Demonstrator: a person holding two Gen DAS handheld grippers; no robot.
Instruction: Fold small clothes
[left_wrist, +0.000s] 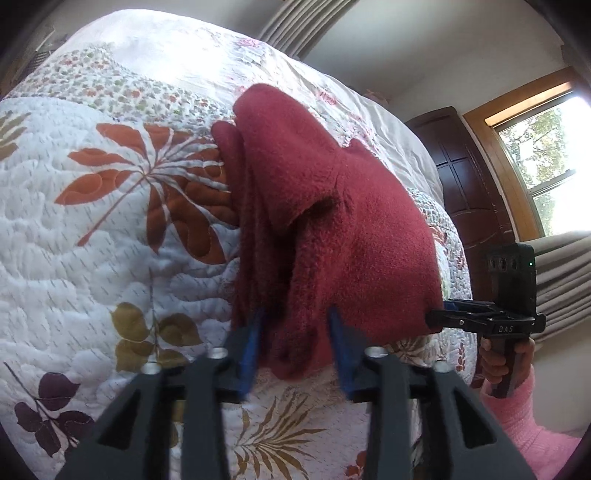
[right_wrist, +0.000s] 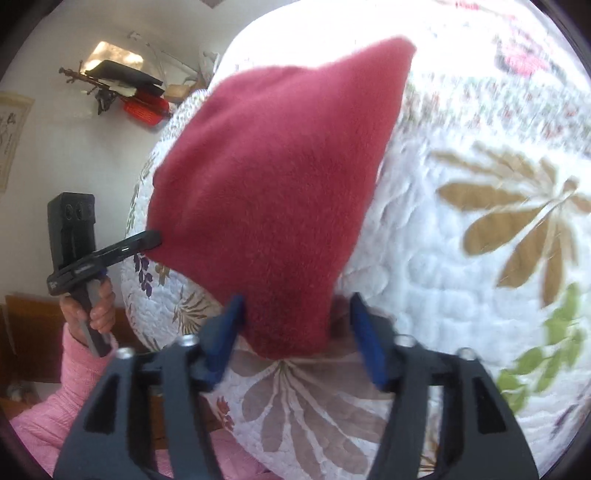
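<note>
**Red fleece held up between both claws over the bed**

In the left wrist view we see the quilted bedspread filling the left of the frame, white with printed leaves. At centre, the red fleece garment hangs bunched in folds, its lower edge dropping between the blue fingers of the left claw at the bottom centre. Those fingers stand apart with cloth in the gap; we cannot tell whether they pinch it. At the lower right, the right claw reaches in from the side, its tip at the garment's lower right corner, held by a hand in a pink sleeve.

In the right wrist view, the left claw shows at the middle left, its tip touching the garment's left corner, with a hand on the grip. The garment spreads wide across the centre and narrows down into the gap of the right claw at bottom centre. The fingers sit apart, the left one against the cloth; the grip itself is unclear to us. The bedspread fills the right.
</note>
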